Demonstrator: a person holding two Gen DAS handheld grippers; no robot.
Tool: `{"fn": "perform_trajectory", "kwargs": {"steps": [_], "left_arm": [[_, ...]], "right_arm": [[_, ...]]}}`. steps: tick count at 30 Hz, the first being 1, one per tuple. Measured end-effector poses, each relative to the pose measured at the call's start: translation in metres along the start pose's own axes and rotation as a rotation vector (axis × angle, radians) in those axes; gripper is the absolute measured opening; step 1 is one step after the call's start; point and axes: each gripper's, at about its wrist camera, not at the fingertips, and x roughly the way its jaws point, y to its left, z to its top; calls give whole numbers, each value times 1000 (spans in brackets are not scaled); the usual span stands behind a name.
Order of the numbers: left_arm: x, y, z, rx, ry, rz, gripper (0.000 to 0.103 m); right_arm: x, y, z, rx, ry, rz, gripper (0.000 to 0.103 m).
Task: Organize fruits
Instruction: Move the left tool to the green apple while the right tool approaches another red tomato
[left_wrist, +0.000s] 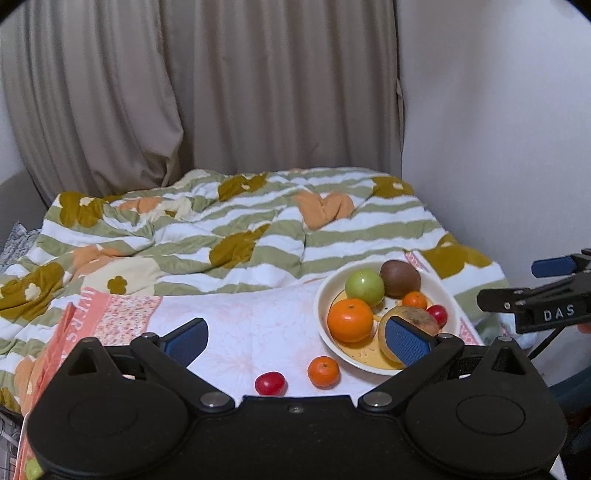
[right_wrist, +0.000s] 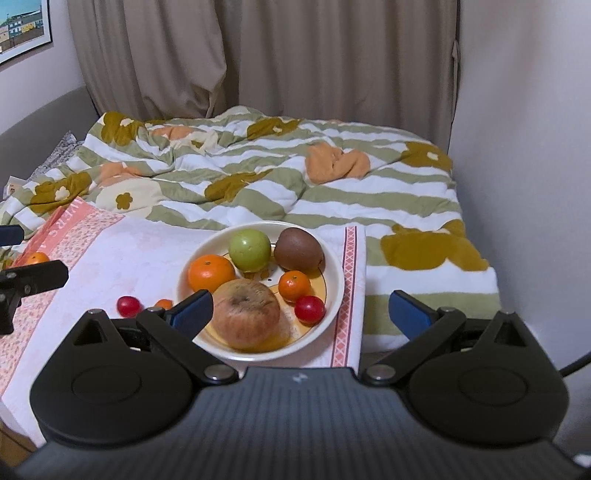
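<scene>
**Both tongs open over the fruit cloth, plate mostly filled**

From my left wrist view, the left tongs are spread wide and hold nothing. Between the blue pads, low on the white cloth, lie a loose cherry tomato and, just to its 3 o'clock, a loose small mandarin. They sit near each other, apart, and outside the plate at about its 7 o'clock.

On the plate, seen from my right wrist view: large orange at 9 o'clock, green apple at 11 o'clock, brown kiwi at 1 o'clock, blemished apple at 6 o'clock, small mandarin near centre-right, and cherry tomato at 4 o'clock. The kiwi and green apple look close enough to touch; I cannot tell for sure.

The right tongs are also wide open and empty; the left pad overlaps the plate rim in view, the right pad hangs past the cloth's patterned edge over the striped floral quilt. Another orange fruit shows at the far left, partly hidden behind the other gripper.

A beige curtain hangs behind the bed.
</scene>
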Motion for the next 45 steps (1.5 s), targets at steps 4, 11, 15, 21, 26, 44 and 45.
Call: {"fn": "perform_trajectory", "kwargs": {"steps": [4,11,15,21,26,44,45], "left_arm": [[-30,-2,-7,-13,-61,28,103],[-71,10,-23,-38,-88,79,103],[-88,26,-32,-63,-91,134,103],[-108,63,-48,-125,-70,216,103],[-114,106,-65,-174,-26,286,103],[-49,252,-137,-370,208,319,102],[-45,257,-140,-374,219,307,101]], "right_arm": [[-29,7,-5,-14,-21,-5,103],[-67,30,-14,-68,-44,27,103],[-80,47,-15,-85,-51,60,103],[-88,79,-10,-112,-58,111,103],[-76,109,-7,-121,-38,144,103],[35,209,-19,-103,156,122,103],[40,214,-19,-104,160,115,103]]}}
